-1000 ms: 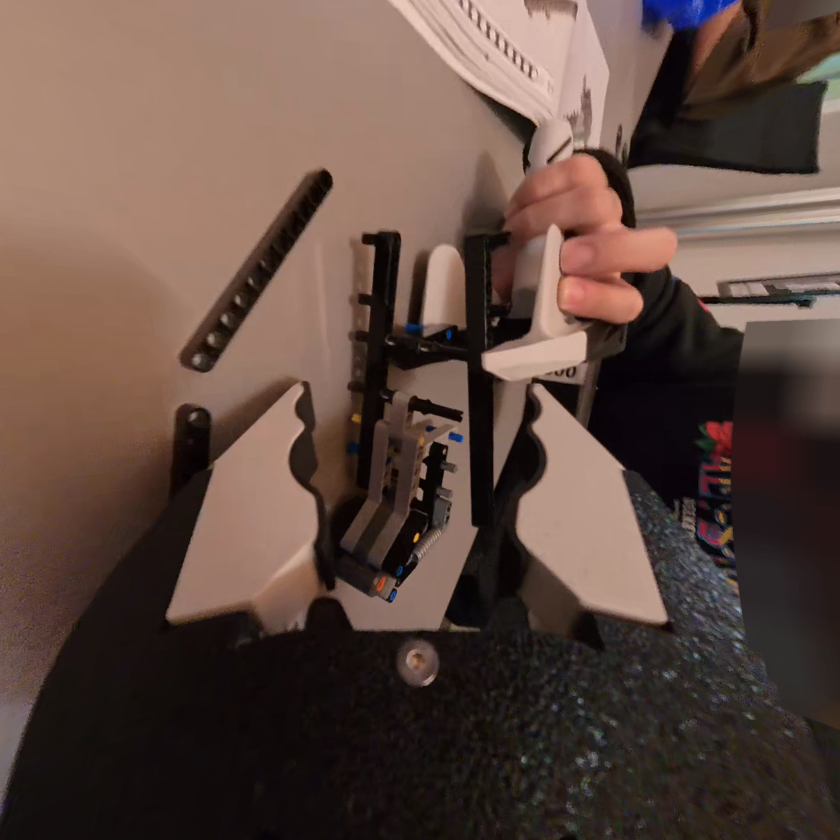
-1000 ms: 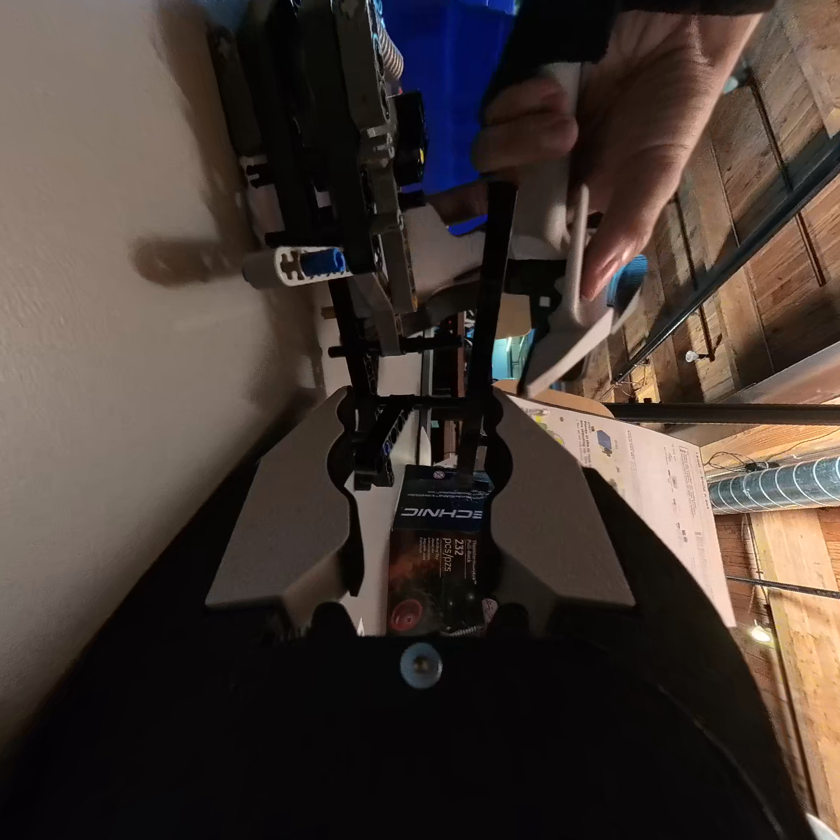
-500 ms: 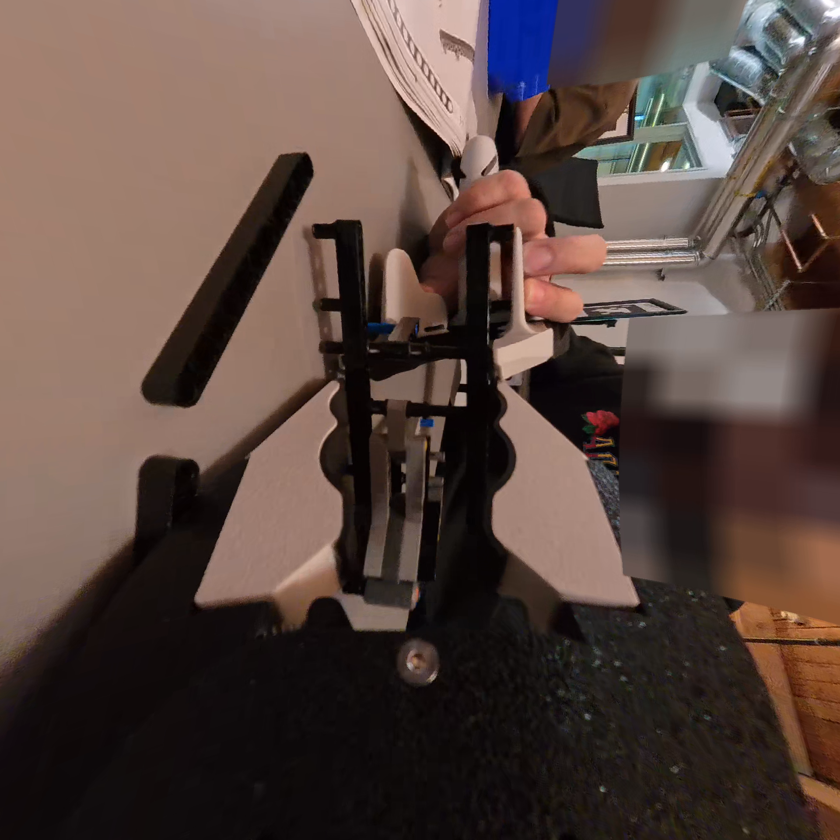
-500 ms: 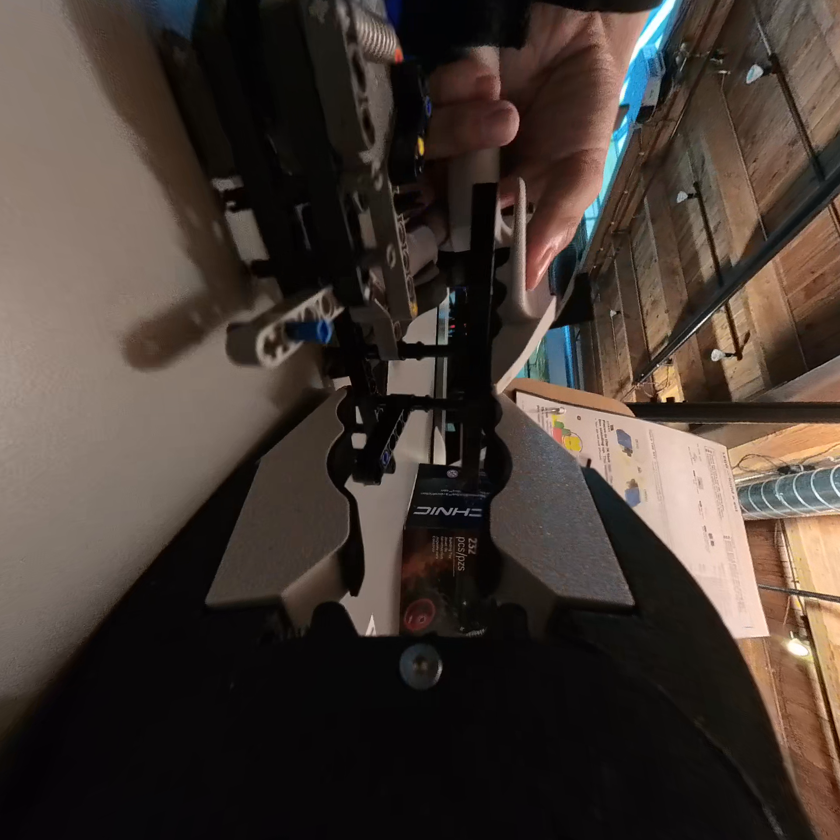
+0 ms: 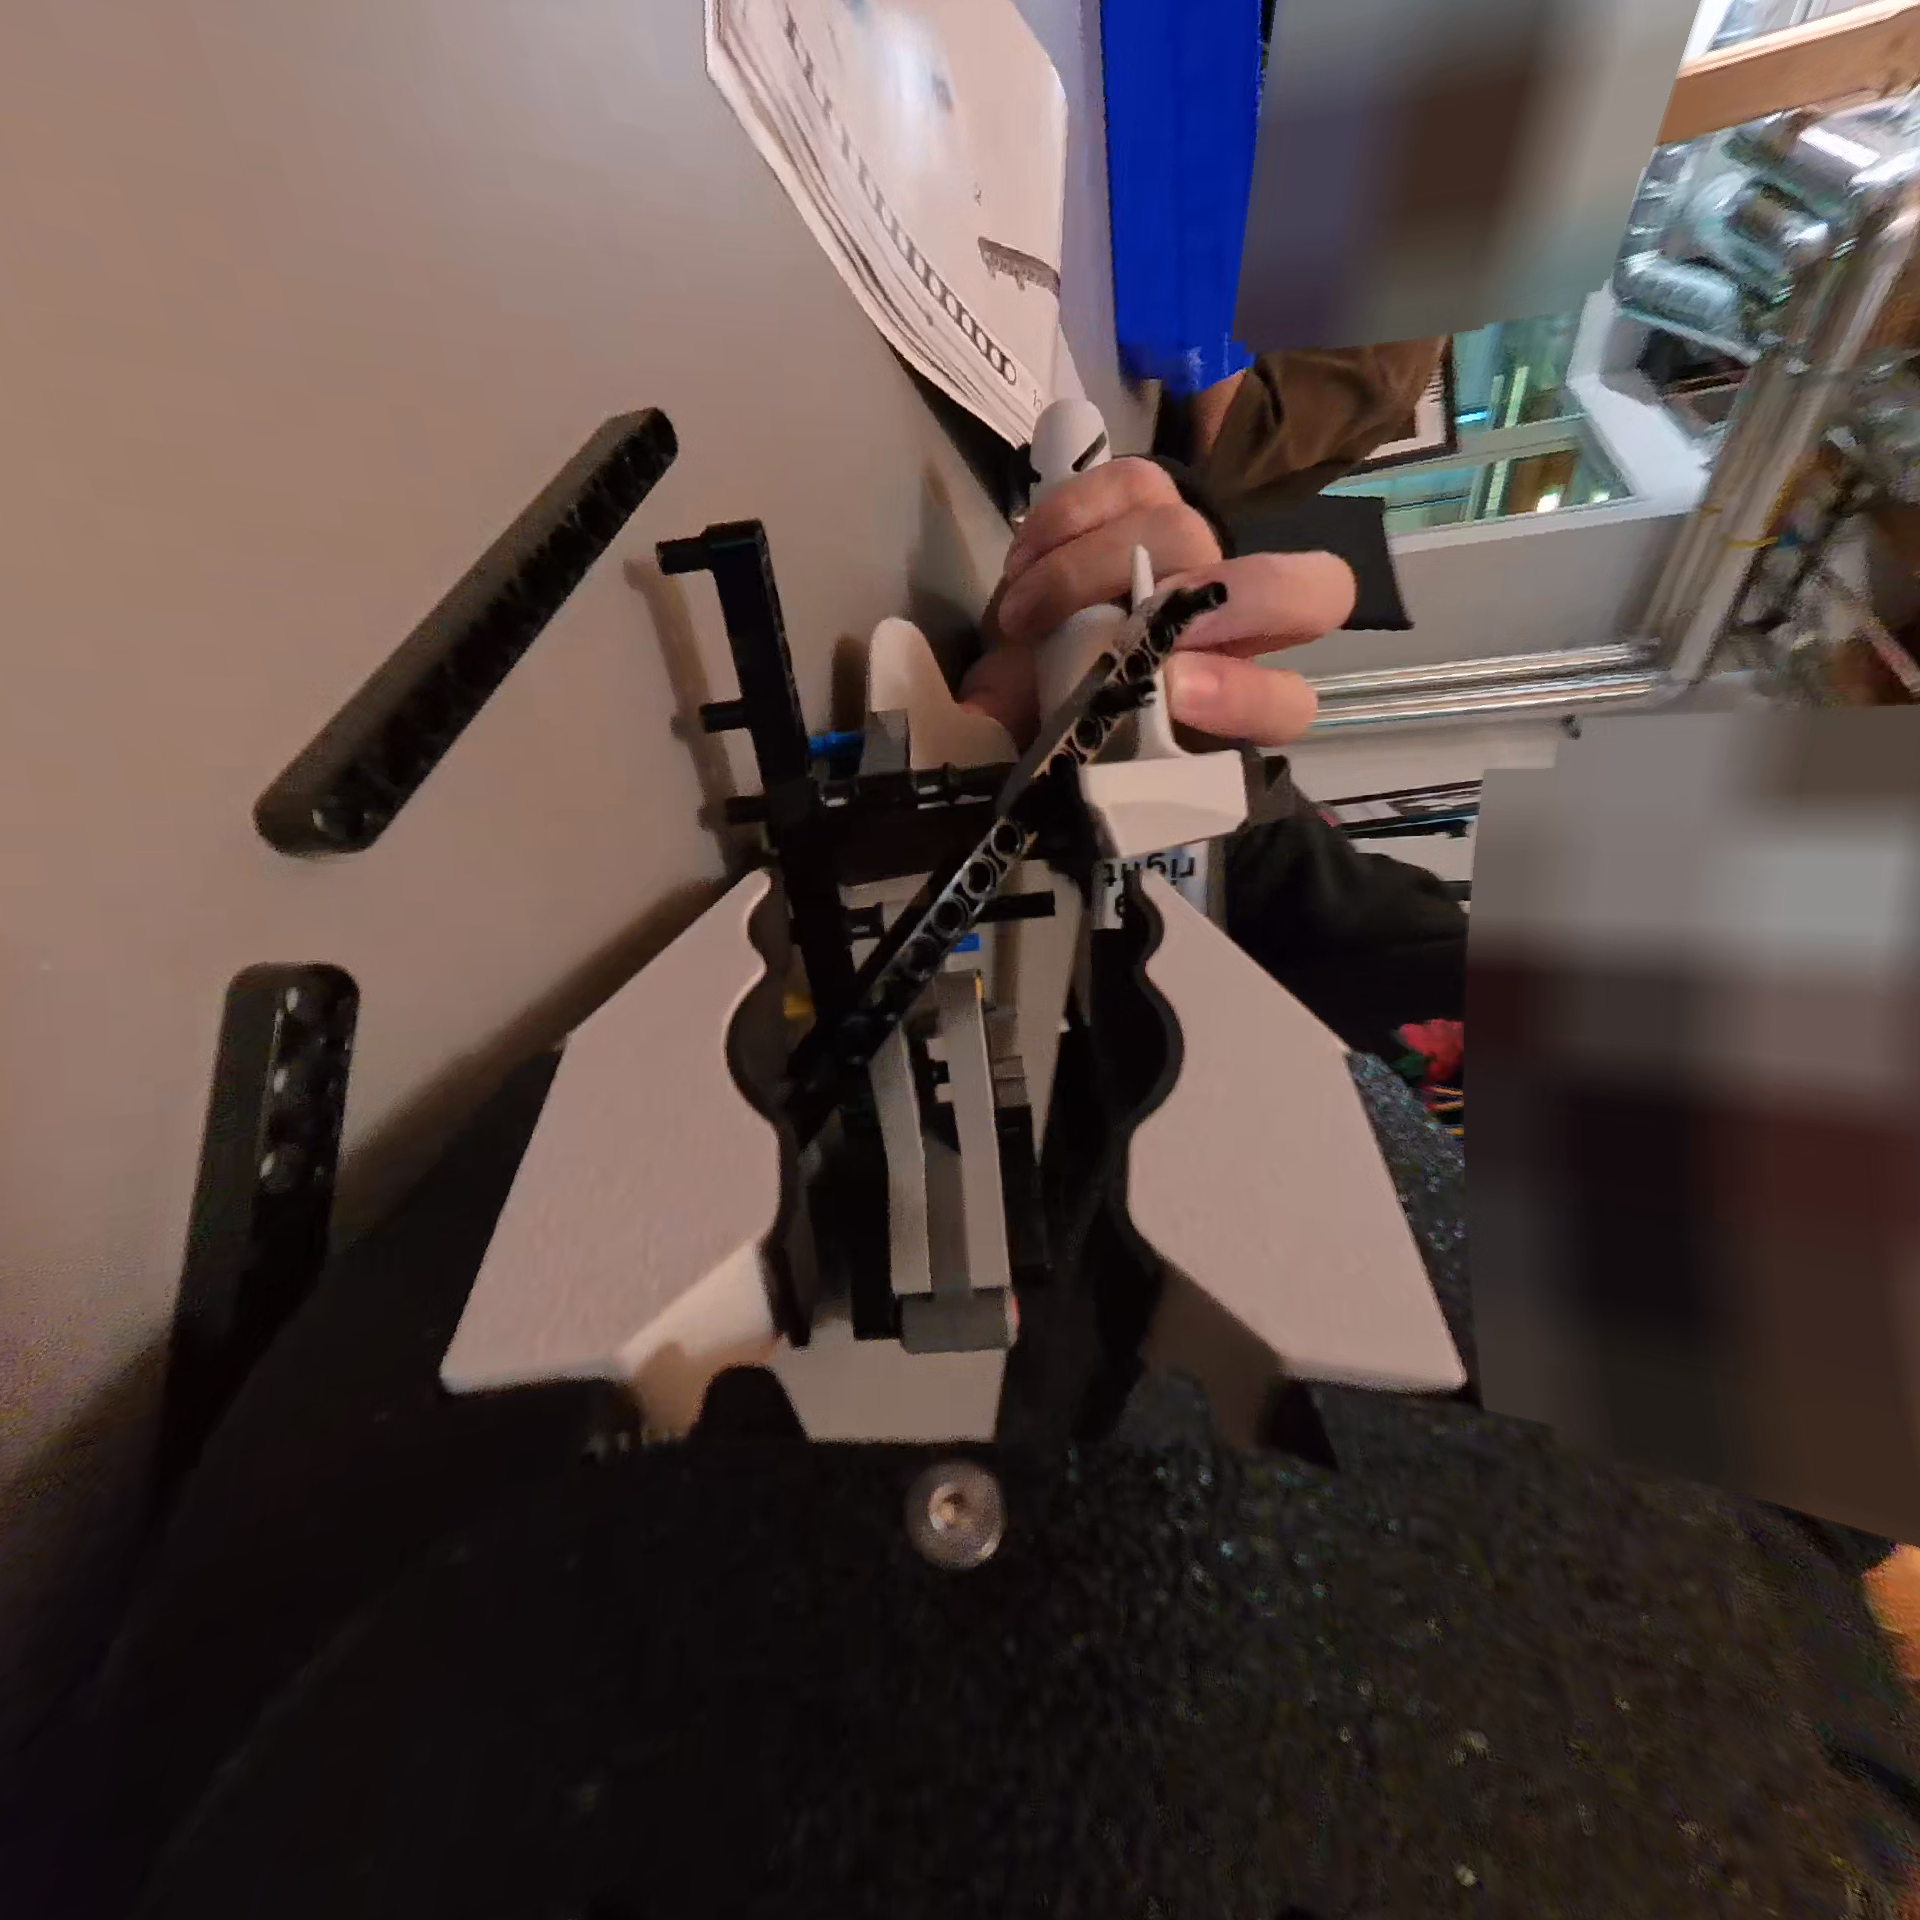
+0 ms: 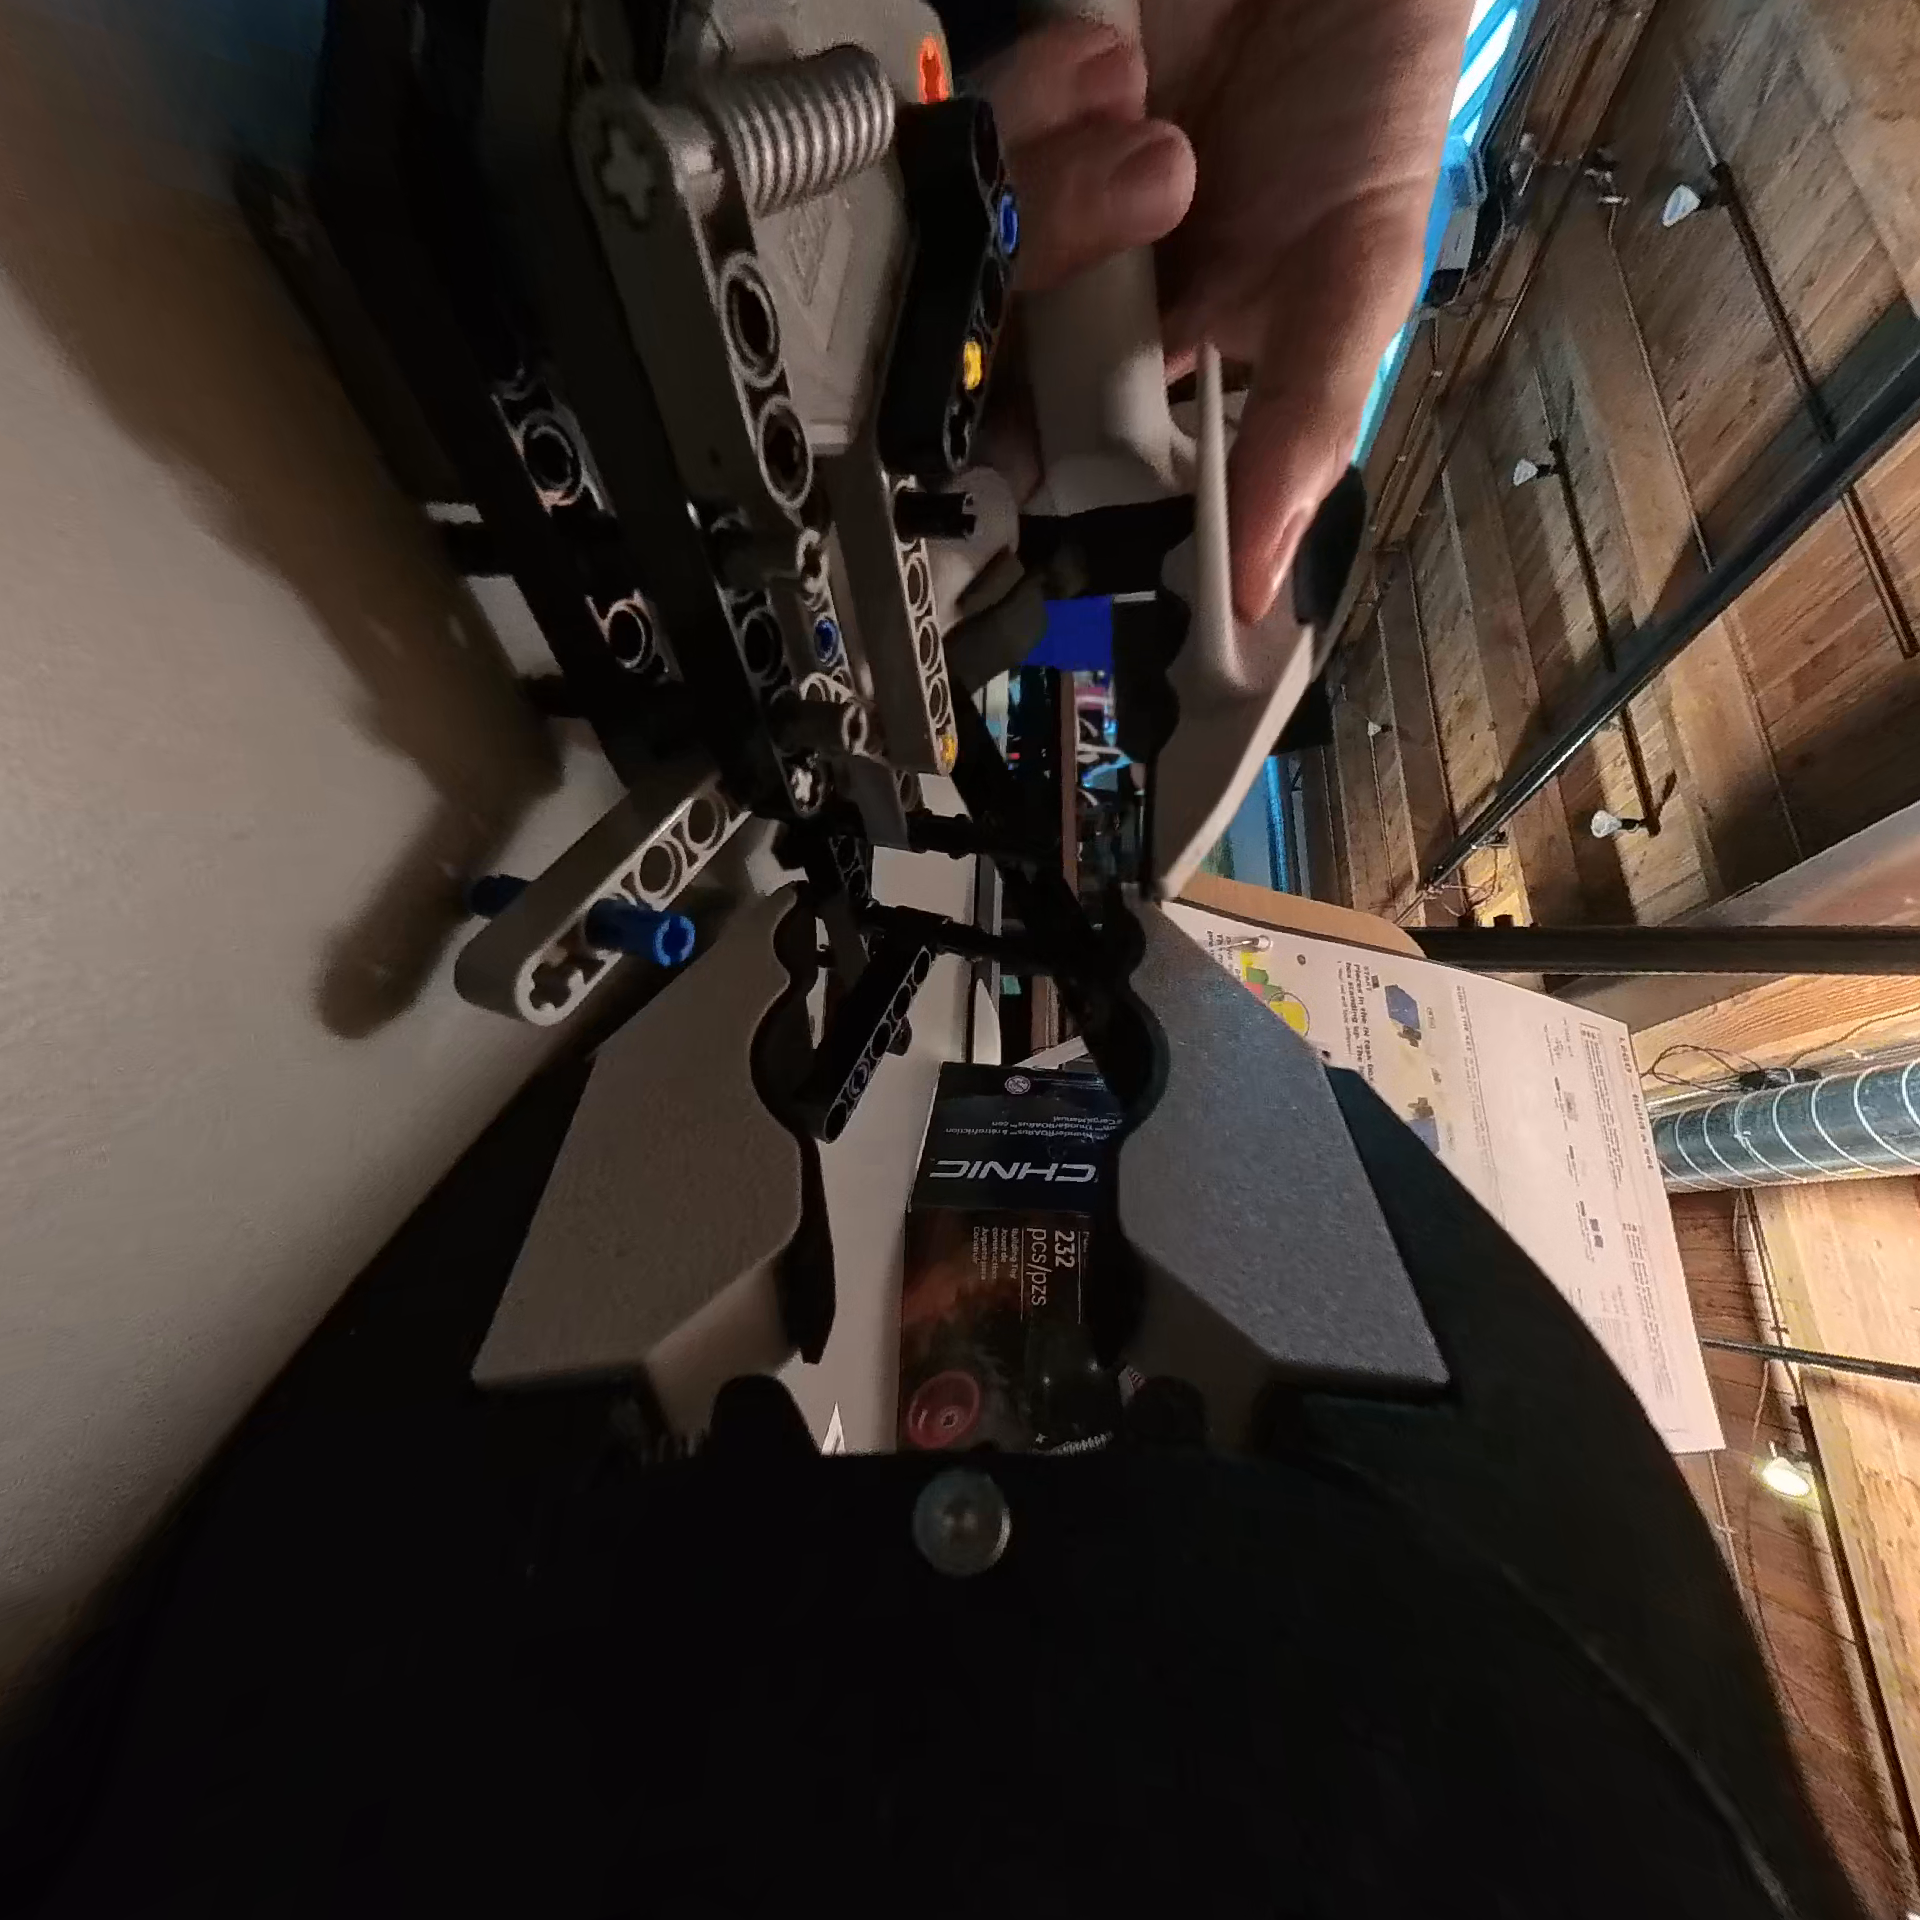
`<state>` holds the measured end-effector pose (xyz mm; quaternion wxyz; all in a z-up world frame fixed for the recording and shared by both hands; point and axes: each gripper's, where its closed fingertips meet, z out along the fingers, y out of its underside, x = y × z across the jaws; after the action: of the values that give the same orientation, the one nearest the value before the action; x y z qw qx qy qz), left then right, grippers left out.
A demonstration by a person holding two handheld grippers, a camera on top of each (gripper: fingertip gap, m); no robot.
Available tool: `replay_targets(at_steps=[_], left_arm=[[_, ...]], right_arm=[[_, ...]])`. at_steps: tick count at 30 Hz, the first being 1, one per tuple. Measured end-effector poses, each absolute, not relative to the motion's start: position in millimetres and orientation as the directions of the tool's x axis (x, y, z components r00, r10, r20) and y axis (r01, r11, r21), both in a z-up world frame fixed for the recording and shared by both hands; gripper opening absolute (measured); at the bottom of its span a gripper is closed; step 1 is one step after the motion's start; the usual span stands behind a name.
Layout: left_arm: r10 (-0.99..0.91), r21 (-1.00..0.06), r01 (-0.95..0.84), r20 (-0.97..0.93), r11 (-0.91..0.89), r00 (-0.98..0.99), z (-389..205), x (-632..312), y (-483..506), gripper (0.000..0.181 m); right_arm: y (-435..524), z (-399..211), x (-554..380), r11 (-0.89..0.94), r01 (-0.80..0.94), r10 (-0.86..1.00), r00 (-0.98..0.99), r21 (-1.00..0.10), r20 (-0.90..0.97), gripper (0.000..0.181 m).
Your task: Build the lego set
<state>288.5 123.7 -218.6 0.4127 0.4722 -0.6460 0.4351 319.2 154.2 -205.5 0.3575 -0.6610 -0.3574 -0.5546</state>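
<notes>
The lego assembly [image 5: 940, 1195], a black frame with grey beams, stands on the pale table [image 5: 312, 260]. My left gripper [image 5: 956, 914] is shut across its near end. A long black beam [image 5: 997, 831] on its right side lies tilted diagonally across the frame. My right gripper [image 6: 961, 925] is shut on the frame's other end, black bars sitting in its finger notches. In the right wrist view the assembly [image 6: 790, 343] shows a grey spring part and a grey beam with a blue pin [image 6: 613, 914]. Each view shows the other gripper held by a hand [image 5: 1143, 613].
A loose long black beam [image 5: 457, 634] and a short black beam [image 5: 281, 1101] lie on the table to the left. Printed instruction sheets [image 5: 904, 187] and a blue bin [image 5: 1174, 177] are beyond. The set's box [image 6: 997, 1278] and another sheet [image 6: 1507, 1122] lie behind the right gripper.
My left gripper closed in on the assembly's near end. The right-hand long black beam, upright half a second ago, has swung to a diagonal. The assembly came closer in the right wrist view.
</notes>
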Motion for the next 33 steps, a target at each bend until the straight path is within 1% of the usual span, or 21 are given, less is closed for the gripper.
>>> replay_targets(at_steps=[2,4,7,8,10,12,13,14,15,18,21,24,25,28,29,30,32,33], left_arm=[[-0.288,-0.230,-0.956,0.917,0.180,-0.275,-221.9,287.6,124.2,0.056],[-0.276,-0.245,-0.957,0.919,0.157,-0.281,-224.3,288.9,122.9,0.052],[-0.135,-0.171,-0.984,0.975,0.051,-0.176,-215.0,295.4,121.9,0.058],[-0.110,-0.174,-0.984,0.978,0.027,-0.176,-212.1,297.4,122.3,0.060],[-0.170,-0.189,-0.981,0.967,0.032,-0.192,-219.9,298.4,123.9,0.047],[-0.196,-0.202,-0.979,0.959,0.042,-0.206,-223.4,298.6,123.8,0.044],[-0.204,-0.196,-0.980,0.958,0.040,-0.200,-225.1,298.8,125.0,0.040],[-0.227,-0.201,-0.979,0.952,0.041,-0.205,-228.5,299.4,127.0,0.029],[-0.242,-0.212,-0.976,0.946,0.044,-0.216,-231.0,299.4,128.0,0.023],[-0.264,-0.242,-0.969,0.933,0.042,-0.244,-235.4,300.4,129.0,0.007],[-0.267,-0.307,-0.950,0.913,0.054,-0.310,-236.4,298.9,129.4,0.005],[-0.258,-0.360,-0.930,0.894,0.070,-0.366,-235.2,297.6,129.0,0.005],[-0.245,-0.371,-0.925,0.892,0.081,-0.379,-234.4,296.3,128.5,0.005],[-0.189,-0.377,-0.911,0.895,0.166,-0.404,-233.0,287.5,126.5,0.004],[-0.176,-0.379,-0.902,0.893,0.207,-0.415,-233.5,284.2,125.4,0.004],[-0.159,-0.390,-0.885,0.886,0.254,-0.436,-233.6,280.2,124.0,0.005],[-0.109,-0.429,-0.828,0.863,0.361,-0.494,-233.7,268.5,121.1,0.005],[-0.097,-0.438,-0.803,0.853,0.404,-0.513,-234.7,263.9,120.3,0.005]], right_arm=[[153.7,-206.1,318.2,-0.481,0.872,0.072,0.140,-0.088,0.988,0.052],[153.4,-208.2,315.9,-0.477,0.872,0.073,0.160,-0.107,0.984,0.052],[147.7,-210.4,318.9,-0.488,0.864,0.064,0.175,-0.123,0.982,0.046],[145.1,-208.9,320.8,-0.497,0.860,0.053,0.163,-0.116,0.985,0.045],[144.0,-214.6,318.9,-0.498,0.857,0.060,0.185,-0.131,0.981,0.045],[145.2,-216.8,317.4,-0.503,0.857,0.067,0.168,-0.112,0.984,0.045],[144.7,-217.7,316.2,-0.501,0.858,0.067,0.167,-0.112,0.984,0.045],[143.6,-217.7,314.9,-0.497,0.859,0.062,0.173,-0.120,0.983,0.046],[142.5,-217.9,315.9,-0.501,0.854,0.060,0.197,-0.141,0.978,0.045],[131.7,-215.3,317.2,-0.512,0.817,0.025,0.322,-0.265,0.946,0.047],[117.7,-220.0,318.7,-0.514,0.761,0.017,0.469,-0.395,0.883,0.052],[104.5,-222.4,310.8,-0.491,0.679,0.038,0.643,-0.547,0.765,0.053],[100.2,-222.7,306.0,-0.475,0.635,0.057,0.713,-0.610,0.698,0.051],[94.2,-215.9,306.9,-0.424,0.405,0.030,0.900,-0.810,0.434,0.064],[95.2,-215.0,301.7,-0.400,0.325,0.071,0.943,-0.857,0.325,0.068],[95.5,-215.1,301.2,-0.408,0.264,0.092,0.964,-0.874,0.248,0.063],[95.8,-217.3,292.3,-0.424,0.174,0.157,0.981,-0.889,0.117,0.071],[95.7,-219.0,287.8,-0.438,0.147,0.180,0.981,-0.887,0.074,0.070]])
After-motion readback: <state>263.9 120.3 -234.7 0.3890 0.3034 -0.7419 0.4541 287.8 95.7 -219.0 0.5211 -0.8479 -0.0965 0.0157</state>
